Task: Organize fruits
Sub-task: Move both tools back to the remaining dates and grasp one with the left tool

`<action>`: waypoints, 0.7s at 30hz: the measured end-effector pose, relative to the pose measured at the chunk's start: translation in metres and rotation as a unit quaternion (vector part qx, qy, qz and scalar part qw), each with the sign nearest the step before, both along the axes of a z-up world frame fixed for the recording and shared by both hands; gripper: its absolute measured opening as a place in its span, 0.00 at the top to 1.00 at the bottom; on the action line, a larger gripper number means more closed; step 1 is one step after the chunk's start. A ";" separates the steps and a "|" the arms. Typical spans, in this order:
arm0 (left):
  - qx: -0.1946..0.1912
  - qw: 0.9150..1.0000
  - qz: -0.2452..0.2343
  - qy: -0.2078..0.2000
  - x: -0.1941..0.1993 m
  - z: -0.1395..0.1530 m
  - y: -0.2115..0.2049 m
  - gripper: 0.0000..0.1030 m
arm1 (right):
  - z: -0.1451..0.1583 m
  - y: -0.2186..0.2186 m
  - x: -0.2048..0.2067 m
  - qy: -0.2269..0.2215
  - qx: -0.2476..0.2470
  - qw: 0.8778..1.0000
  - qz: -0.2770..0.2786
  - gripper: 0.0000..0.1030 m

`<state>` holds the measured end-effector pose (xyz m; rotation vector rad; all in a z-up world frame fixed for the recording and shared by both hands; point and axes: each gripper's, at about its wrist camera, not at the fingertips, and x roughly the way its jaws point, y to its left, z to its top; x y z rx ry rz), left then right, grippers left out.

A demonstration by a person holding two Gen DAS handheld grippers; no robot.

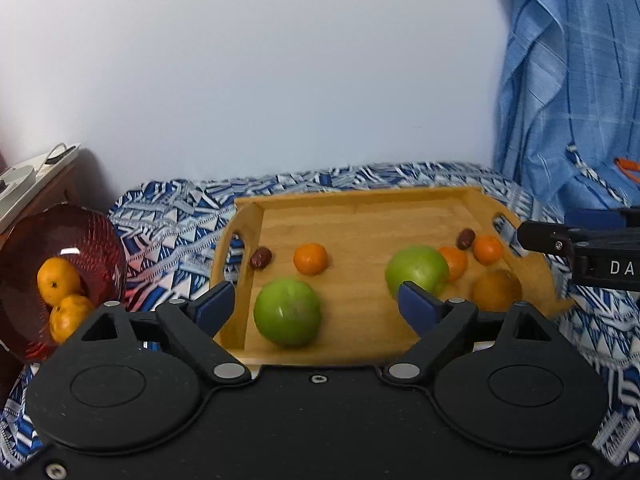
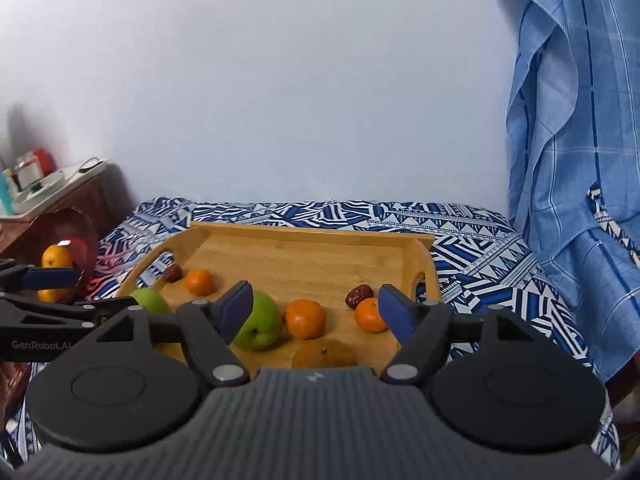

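Both tools hang over a blue-and-white patterned cloth (image 2: 472, 240), white wall (image 1: 280, 80) behind, blue curtain (image 2: 580, 140) far right. The left gripper (image 1: 316, 306) gapes wide, empty; so does the right gripper (image 2: 316, 310). Just ahead sits the wooden tray (image 1: 360, 216): green apples (image 1: 288, 312), tangerines (image 2: 306, 319), dark dates (image 2: 359, 295). Left of the left tool, a red bowl (image 1: 80, 232) holds oranges (image 1: 58, 280).

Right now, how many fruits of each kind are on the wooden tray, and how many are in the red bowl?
On the wooden tray:
Green apples: 2
Small tangerines: 3
Larger dull orange: 1
Dark red dates: 2
In the red bowl:
Oranges: 2 visible
Total: 10
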<state>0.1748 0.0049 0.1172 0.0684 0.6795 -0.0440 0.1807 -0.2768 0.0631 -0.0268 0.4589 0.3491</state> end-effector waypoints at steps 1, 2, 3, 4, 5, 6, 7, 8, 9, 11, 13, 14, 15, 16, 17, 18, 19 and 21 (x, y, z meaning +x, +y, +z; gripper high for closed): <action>0.002 1.000 -0.003 0.009 -0.003 0.000 -0.001 0.14 | -0.001 0.000 -0.005 -0.003 -0.003 1.000 0.003 0.20; 0.004 1.000 -0.005 0.020 -0.006 -0.001 -0.003 0.14 | -0.002 0.000 -0.010 -0.004 -0.006 1.000 0.007 0.20; 0.005 0.999 -0.007 0.032 -0.007 -0.001 -0.004 0.14 | -0.003 0.000 -0.014 -0.004 -0.010 1.000 0.011 0.20; 0.005 0.999 -0.009 0.044 -0.009 -0.003 -0.005 0.14 | -0.005 0.000 -0.017 -0.004 -0.014 1.000 0.015 0.20; 0.003 0.998 -0.010 0.056 -0.011 -0.004 -0.006 0.14 | -0.007 0.000 -0.020 -0.003 -0.018 1.000 0.020 0.20; 0.001 0.998 -0.011 0.065 -0.013 -0.005 -0.007 0.14 | -0.009 0.000 -0.023 -0.001 -0.024 0.999 0.026 0.20; -0.002 0.997 -0.012 0.074 -0.015 -0.007 -0.008 0.14 | -0.012 0.001 -0.026 0.001 -0.029 0.999 0.032 0.20; -0.004 0.997 -0.013 0.081 -0.017 -0.008 -0.009 0.14 | -0.015 0.002 -0.029 0.002 -0.035 0.999 0.040 0.20; -0.006 0.996 -0.014 0.086 -0.018 -0.010 -0.009 0.16 | -0.018 0.002 -0.032 0.004 -0.040 0.998 0.048 0.20; -0.010 0.995 -0.016 0.097 -0.020 -0.015 -0.010 0.22 | -0.024 0.004 -0.039 0.009 -0.049 0.997 0.061 0.20; -0.013 0.993 -0.019 0.113 -0.019 -0.021 -0.011 0.29 | -0.032 0.005 -0.042 0.018 -0.054 0.996 0.070 0.20; -0.015 0.993 -0.021 0.118 -0.018 -0.023 -0.012 0.32 | -0.035 0.005 -0.044 0.023 -0.055 0.996 0.072 0.20; -0.016 0.992 -0.022 0.124 -0.017 -0.026 -0.012 0.35 | -0.038 0.006 -0.044 0.028 -0.055 0.995 0.075 0.20; -0.017 0.991 -0.021 0.130 -0.016 -0.029 -0.013 0.37 | -0.041 0.006 -0.045 0.032 -0.056 0.995 0.077 0.20; -0.019 0.990 -0.020 0.136 -0.015 -0.032 -0.014 0.40 | -0.044 0.007 -0.046 0.035 -0.056 0.995 0.079 0.20; -0.022 0.989 -0.021 0.141 -0.013 -0.035 -0.015 0.44 | -0.047 0.008 -0.047 0.039 -0.057 0.994 0.083 0.20; -0.026 0.988 -0.023 0.148 -0.011 -0.037 -0.016 0.46 | -0.050 0.008 -0.048 0.041 -0.058 0.994 0.086 0.20; -0.027 0.987 -0.025 0.157 -0.009 -0.042 -0.019 0.50 | -0.056 0.010 -0.050 0.046 -0.061 0.993 0.094 0.20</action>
